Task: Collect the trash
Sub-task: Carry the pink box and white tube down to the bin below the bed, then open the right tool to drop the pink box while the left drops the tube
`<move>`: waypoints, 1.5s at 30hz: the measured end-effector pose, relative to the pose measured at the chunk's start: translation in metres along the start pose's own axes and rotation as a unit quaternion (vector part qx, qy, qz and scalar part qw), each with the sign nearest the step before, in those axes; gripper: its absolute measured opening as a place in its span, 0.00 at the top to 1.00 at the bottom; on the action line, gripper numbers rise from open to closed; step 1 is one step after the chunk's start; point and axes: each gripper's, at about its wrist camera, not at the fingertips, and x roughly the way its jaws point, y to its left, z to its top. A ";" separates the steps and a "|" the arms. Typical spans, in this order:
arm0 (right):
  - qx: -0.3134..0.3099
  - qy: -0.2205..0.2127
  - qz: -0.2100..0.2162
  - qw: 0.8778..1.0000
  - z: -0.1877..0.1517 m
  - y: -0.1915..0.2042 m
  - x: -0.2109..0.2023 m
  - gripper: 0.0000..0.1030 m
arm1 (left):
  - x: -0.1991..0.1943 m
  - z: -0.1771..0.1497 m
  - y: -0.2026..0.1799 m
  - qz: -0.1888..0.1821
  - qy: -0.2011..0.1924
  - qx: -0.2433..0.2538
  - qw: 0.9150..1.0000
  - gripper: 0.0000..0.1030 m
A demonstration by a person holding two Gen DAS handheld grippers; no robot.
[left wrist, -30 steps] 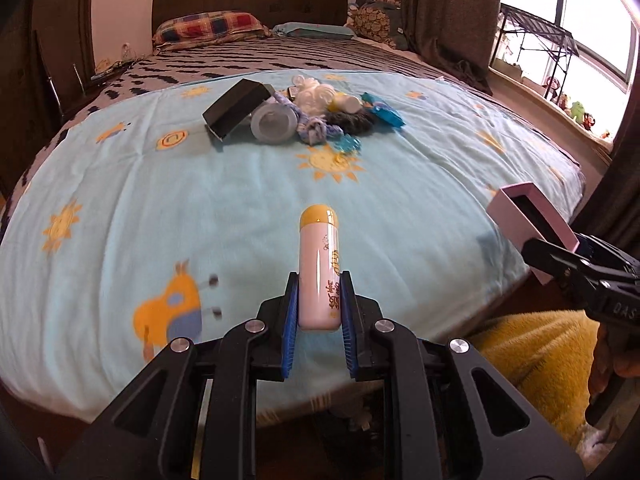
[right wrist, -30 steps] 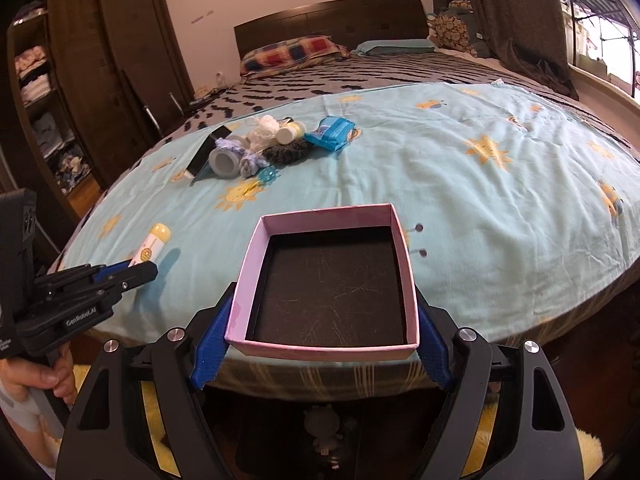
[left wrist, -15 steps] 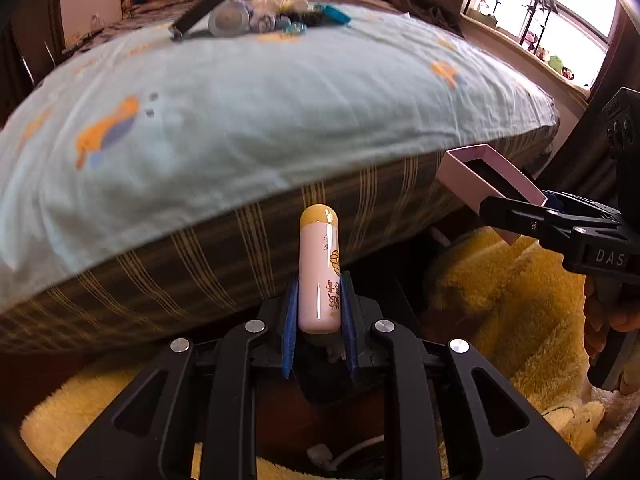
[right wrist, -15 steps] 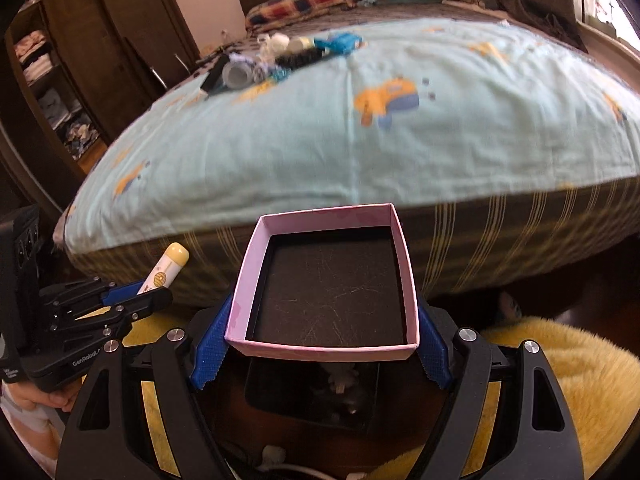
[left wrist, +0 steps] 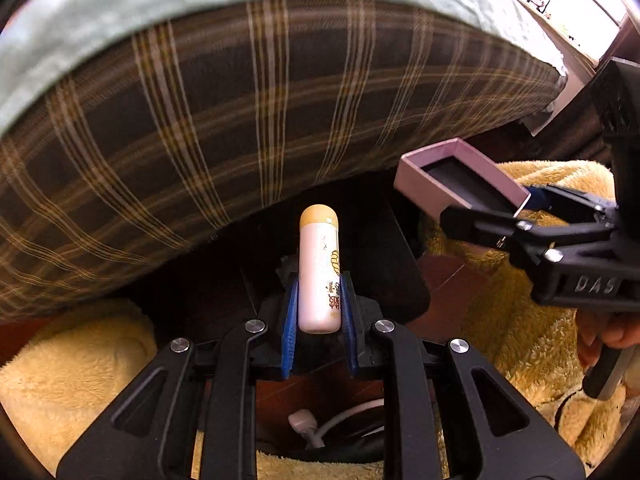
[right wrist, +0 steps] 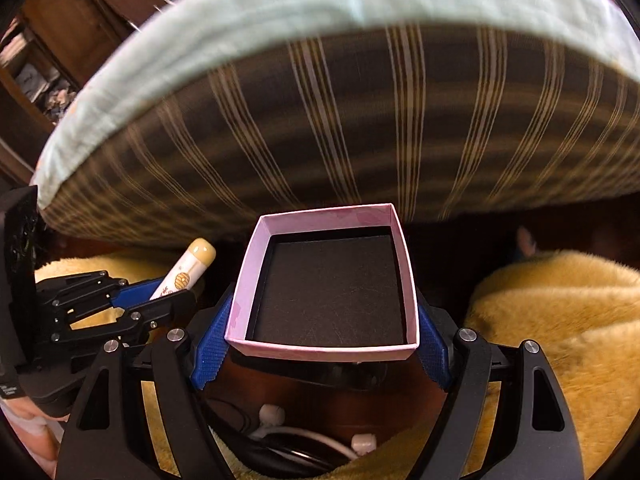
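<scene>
Left hand-held gripper (left wrist: 318,308) pinches white tube (left wrist: 319,276) | right hand-held gripper (right wrist: 322,340) clamps pink box (right wrist: 326,284) | wardrobe (right wrist: 80,20) right view only

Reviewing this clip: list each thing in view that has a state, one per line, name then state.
Left tongs: shut on the tube.
Tube: yellow cap on, held near its base, cap end pointing away.
Right tongs: shut on the box, pads against its two sides.
Pink box: open, lidless, nothing inside, held with its opening up.
Bed cover: hangs over the mattress edge.
</scene>
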 end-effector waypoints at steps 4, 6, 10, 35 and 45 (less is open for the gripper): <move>0.012 0.010 -0.005 1.000 0.001 -0.002 0.014 0.23 | 0.012 0.000 0.003 -0.007 0.010 -0.012 1.000 0.83; 0.015 0.015 -0.004 1.000 0.001 -0.002 0.019 0.23 | 0.016 -0.001 0.005 -0.014 0.016 -0.018 1.000 0.83; 0.022 0.015 -0.001 1.000 0.001 -0.001 0.026 0.22 | 0.020 -0.002 0.007 -0.019 0.021 -0.027 0.999 0.82; 0.024 -0.121 -0.018 0.992 0.043 -0.001 -0.072 0.12 | -0.069 0.019 0.027 0.049 -0.080 -0.019 0.995 0.36; -0.007 -0.193 -0.030 0.981 0.102 0.004 -0.111 0.12 | -0.135 0.060 0.037 0.082 -0.165 -0.010 0.983 0.23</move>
